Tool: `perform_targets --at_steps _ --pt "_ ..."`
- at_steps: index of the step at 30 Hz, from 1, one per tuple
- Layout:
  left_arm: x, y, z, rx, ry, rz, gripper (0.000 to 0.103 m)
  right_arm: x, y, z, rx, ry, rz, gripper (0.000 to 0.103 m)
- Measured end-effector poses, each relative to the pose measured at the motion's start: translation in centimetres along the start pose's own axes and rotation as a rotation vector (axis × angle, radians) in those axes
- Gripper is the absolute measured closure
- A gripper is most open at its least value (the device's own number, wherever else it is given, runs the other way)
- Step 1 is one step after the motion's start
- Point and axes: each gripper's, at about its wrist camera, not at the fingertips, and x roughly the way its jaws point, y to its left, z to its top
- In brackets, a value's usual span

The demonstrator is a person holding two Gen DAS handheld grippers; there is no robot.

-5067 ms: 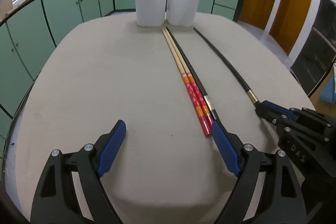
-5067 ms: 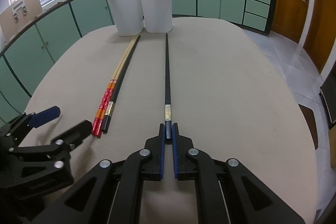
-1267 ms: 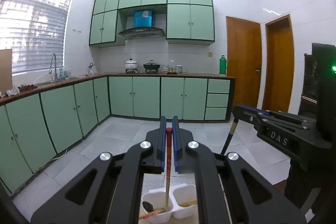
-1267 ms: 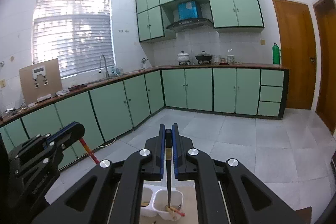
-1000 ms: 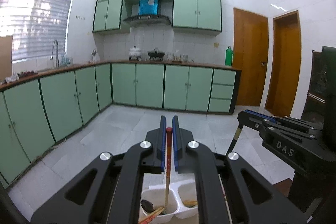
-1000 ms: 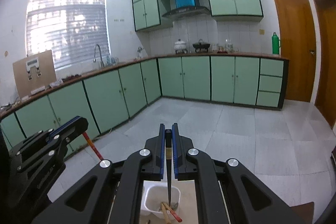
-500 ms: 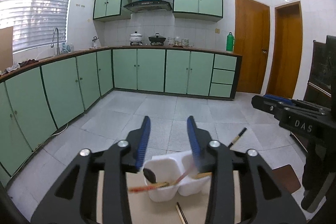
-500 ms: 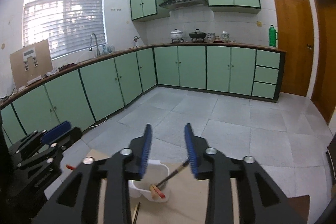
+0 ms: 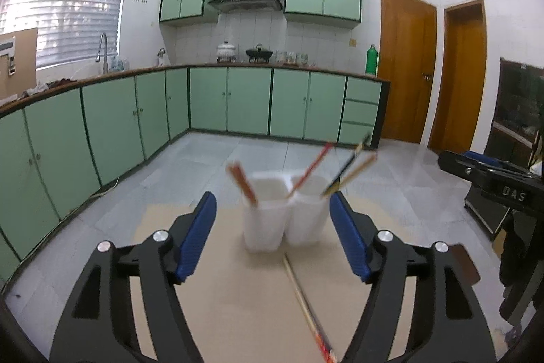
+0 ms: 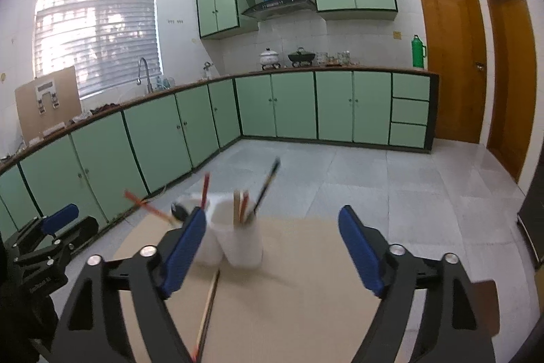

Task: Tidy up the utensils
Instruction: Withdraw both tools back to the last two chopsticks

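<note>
Chopsticks stand in two white cups [image 9: 282, 213] set side by side, touching, at the far end of the tan bench [image 9: 238, 305]. The left claw [image 9: 273, 237] hangs above the bench with its blue pads [image 9: 195, 238] spread wide and nothing between them; in its view the cups sit just beyond the claw, framed between the pads. From the left cup a red chopstick [image 9: 243, 182] leans left; from the right cup a red one, a black one [image 9: 346, 165] and a pale wooden one lean right. The right claw [image 10: 273, 252] is likewise wide and empty, and in its view the cups [image 10: 234, 240] lie ahead and a little left, the nearer cup partly hidden behind the left pad [image 10: 183, 247]. Two more chopsticks [image 9: 306, 305], close together, lie flat on the bench, running from the foot of the cups back toward the claws; blur hides their detail.
</note>
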Motion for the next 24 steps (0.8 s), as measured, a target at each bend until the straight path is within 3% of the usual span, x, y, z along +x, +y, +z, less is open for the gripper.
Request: perform_targets --at_steps 5,15,24 --pt "-0.8 0.1 -4.3 -0.001 0.074 0.005 0.032 -0.9 0.9 -4.3 -0.01 0.049 -0.034 0.01" --pt "-0.4 1.1 -13.1 -0.016 0.231 0.041 0.027 -0.7 2.0 -11.7 0.042 0.171 -0.05 0.007" --pt "-0.1 2.6 -15.9 -0.054 0.334 0.073 0.024 1.1 4.4 -16.7 -0.006 0.336 -0.027 0.009"
